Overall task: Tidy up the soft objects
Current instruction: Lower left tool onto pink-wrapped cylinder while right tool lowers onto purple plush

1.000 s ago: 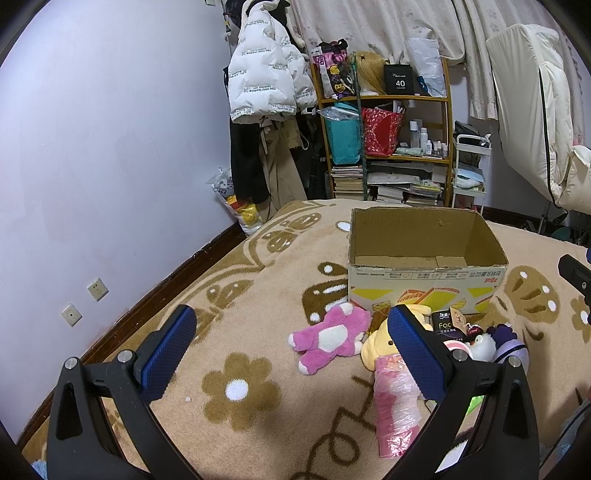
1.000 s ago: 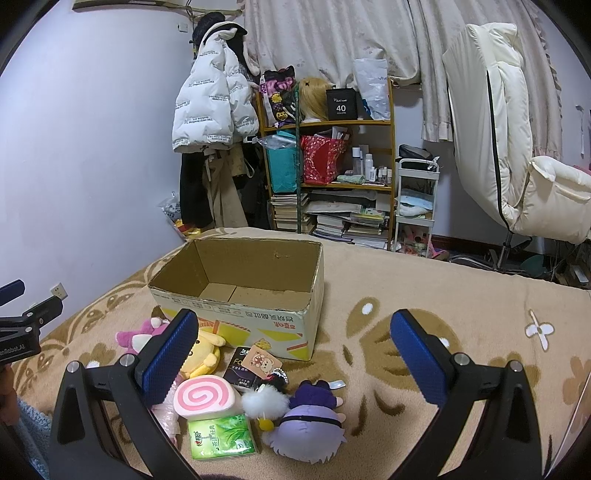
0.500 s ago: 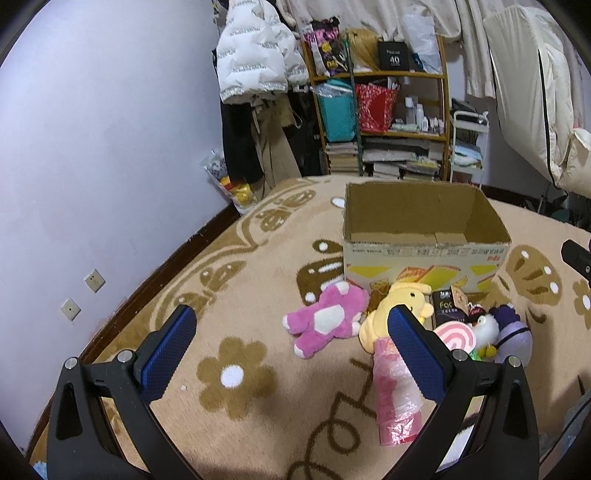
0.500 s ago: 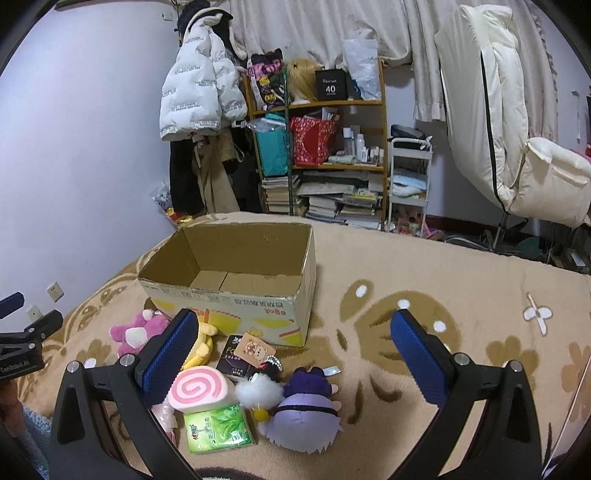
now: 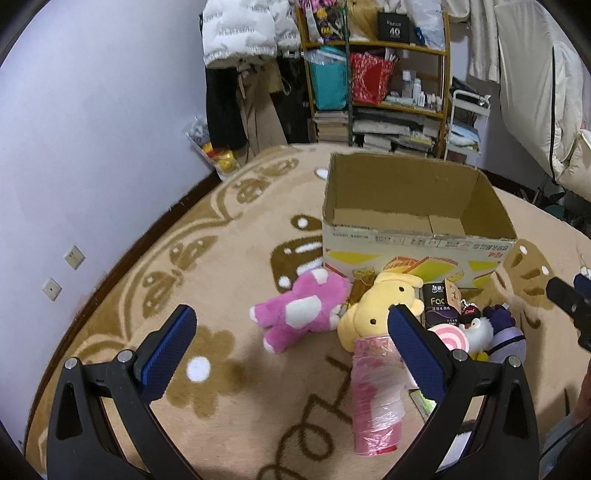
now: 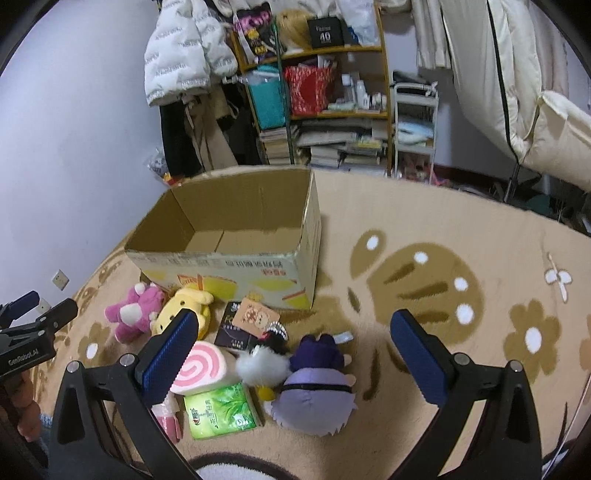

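Even, soft indoor light; sharp focus, heavy fisheye bending, dark corners.

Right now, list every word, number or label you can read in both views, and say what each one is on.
"40": black box on the top shelf; the small word above it is too blurred to read.
"Fac": dark tissue pack, the rest of the word hidden by a tag.
"Cool": small round tag beside it.
"GenRobot.AI": body of the left claw.
Red print on the cardboard box and the green pack: too blurred to read.
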Motion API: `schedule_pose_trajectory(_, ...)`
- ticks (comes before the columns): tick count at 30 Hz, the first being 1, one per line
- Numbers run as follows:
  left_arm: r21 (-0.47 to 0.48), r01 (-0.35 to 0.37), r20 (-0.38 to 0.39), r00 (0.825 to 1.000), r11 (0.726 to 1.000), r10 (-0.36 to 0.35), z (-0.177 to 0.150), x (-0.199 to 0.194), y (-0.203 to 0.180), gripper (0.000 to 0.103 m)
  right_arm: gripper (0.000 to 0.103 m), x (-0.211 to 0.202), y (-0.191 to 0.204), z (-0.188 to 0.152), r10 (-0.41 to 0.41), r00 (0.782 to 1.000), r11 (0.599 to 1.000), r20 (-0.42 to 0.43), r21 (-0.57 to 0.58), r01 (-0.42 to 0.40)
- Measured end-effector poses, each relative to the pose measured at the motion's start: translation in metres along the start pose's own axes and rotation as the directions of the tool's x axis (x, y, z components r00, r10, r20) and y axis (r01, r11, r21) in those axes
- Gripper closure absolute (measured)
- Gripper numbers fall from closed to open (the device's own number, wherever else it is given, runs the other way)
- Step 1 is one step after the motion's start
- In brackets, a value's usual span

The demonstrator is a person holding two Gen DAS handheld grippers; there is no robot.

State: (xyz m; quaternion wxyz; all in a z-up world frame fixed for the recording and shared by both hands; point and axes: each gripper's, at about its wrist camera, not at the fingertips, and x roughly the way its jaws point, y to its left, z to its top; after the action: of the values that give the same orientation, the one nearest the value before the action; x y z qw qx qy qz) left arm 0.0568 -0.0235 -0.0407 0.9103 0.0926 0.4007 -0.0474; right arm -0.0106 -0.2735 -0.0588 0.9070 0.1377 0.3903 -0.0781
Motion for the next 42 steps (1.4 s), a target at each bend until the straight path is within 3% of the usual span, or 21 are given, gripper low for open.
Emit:
schedule_pose_trajectory(14,-0.019,0.041,-0.156,0.987,0.999,-0.043,0.005,0.049,-0.005,0.001,0.0,0.054,-0.016,0.003,-0.015,0.989,0.998,-0.15,0.051,0.023)
schedule_pose_trajectory(21,-0.009,0.072,-0.236,0.969,0.997,-0.072,0.001,0.076,-0.015,0.001,0.0,0.071,-0.031,-0.004,-0.025,0.97,0.993,-0.243,0.108,0.052)
schedule_pose_trajectory(33,0.016,0.118,-0.331,0.937,0.993,-0.106,-0.012,0.103,-0.028,0.001,0.002,0.101,-0.043,-0.024,-0.073,0.919,0.988,-0.387,0.101,0.121)
schedule_pose_trajectory(42,0.031,0.161,-0.393,0.909,0.986,-0.136,-0.024,0.117,-0.043,0.001,0.017,0.117,-0.039,-0.036,-0.037,0.898,0.992,-0.437,0.092,0.086)
